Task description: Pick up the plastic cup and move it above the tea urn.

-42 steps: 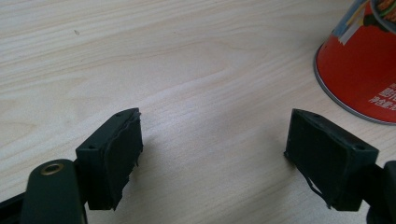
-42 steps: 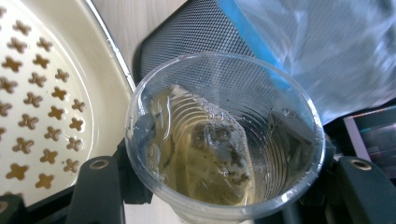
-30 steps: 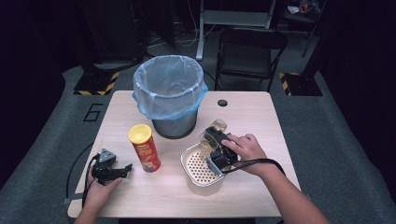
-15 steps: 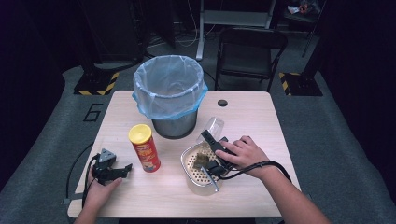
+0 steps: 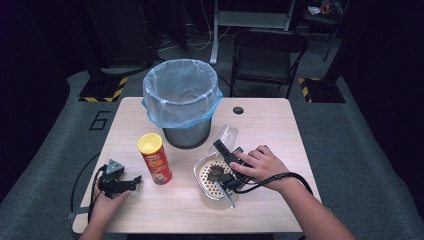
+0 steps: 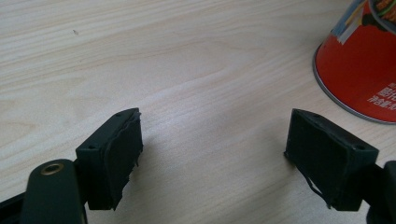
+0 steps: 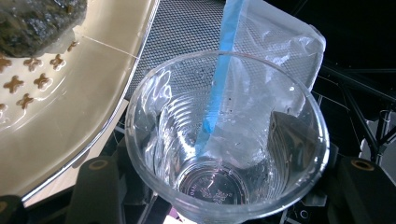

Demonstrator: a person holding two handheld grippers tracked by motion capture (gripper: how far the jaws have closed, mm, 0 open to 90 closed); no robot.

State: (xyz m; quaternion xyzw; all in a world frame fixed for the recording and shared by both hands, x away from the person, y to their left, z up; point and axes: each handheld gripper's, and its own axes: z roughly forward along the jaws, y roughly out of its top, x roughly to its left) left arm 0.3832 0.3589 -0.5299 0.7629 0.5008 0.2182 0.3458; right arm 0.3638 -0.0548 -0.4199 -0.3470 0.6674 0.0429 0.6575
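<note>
High view: a light wooden bench [image 5: 280,130] carries a grey bin [image 5: 183,102] lined with a pale blue bag, standing at the middle of the far half. Near its front left stands an upright red crisp can [image 5: 154,157] with a yellow lid. To the right of the can, a cream perforated colander [image 5: 206,175] with a metal rim lies on the bench; a dark lump [image 5: 216,172] sits inside it.

The left tool [image 5: 131,181], held in the person's left hand [image 5: 107,202], rests on the bench just left of the can. In the left gripper view its jaws stand wide apart with bare wood between them, and the can's red base [image 6: 362,70] appears at the upper right, clear of both pads.

The right tool [image 5: 225,150], under the right hand [image 5: 260,165], lies over the colander's right rim. It grips a clear plastic cup [image 5: 226,137], which points toward the bin and sits just in front of it. In the right gripper view the cup [image 7: 224,140] is clamped between the jaws, mouth toward the camera; through it show the bin's mesh wall and blue liner [image 7: 224,56]. The colander [image 7: 70,107] and the lump [image 7: 39,23] lie at the left.
</note>
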